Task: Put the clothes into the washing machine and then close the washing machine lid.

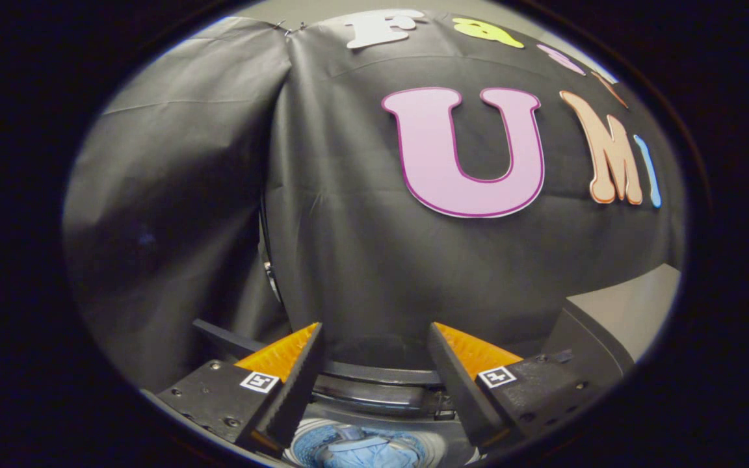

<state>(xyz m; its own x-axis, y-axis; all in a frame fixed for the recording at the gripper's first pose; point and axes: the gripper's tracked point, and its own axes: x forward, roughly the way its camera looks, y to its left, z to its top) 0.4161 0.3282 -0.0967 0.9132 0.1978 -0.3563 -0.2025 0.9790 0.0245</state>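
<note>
Hovering over washer [374,383], fingers [296,383] apart, empty.

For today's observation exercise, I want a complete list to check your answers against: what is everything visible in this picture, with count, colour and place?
Round washing machine opening: one, dark grey rim, just ahead of the fingers and below the wall.
Blue cloth bundle: one, blue with paler patches, down inside the drum, between the fingers.
Black cloth booth wall: one, black, hanging behind the machine, beyond the fingers.
Grey flat panel: one, light grey with a dark edge, beside the wall, past the right-hand finger; what it belongs to cannot be told.
Gripper: one, fingers spread apart and empty, held above the opening, touching nothing.
</note>
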